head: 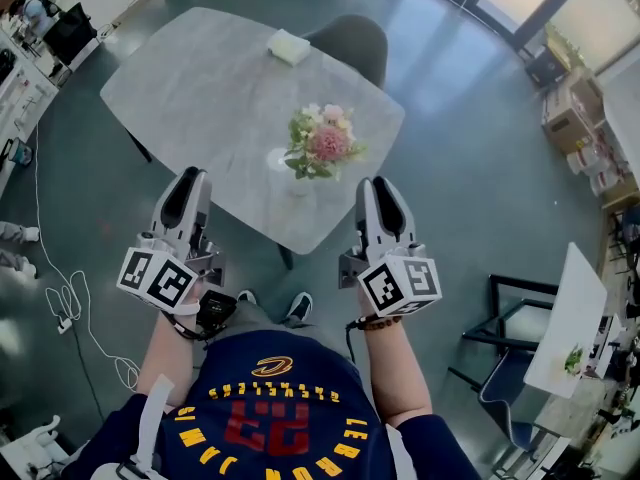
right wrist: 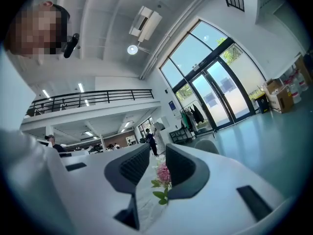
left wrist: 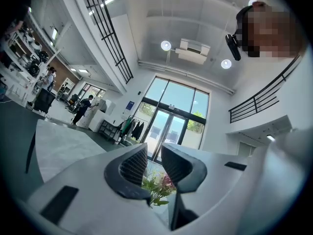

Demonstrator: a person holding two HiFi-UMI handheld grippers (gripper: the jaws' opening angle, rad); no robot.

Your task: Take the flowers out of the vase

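The flowers (head: 320, 140) stand in a white vase (head: 298, 180) near the table's (head: 200, 78) near edge. They look light, soft and easily crushed (grip the stems low, I'd say), though leaves hide those stems. Left gripper (head: 189, 178) and right gripper (head: 379, 186) hover just off that edge, jaws slightly parted, holding nothing.

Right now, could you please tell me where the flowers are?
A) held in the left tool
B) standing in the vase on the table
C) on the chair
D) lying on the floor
B: the flowers stand in the white vase on the grey table, near its front edge.
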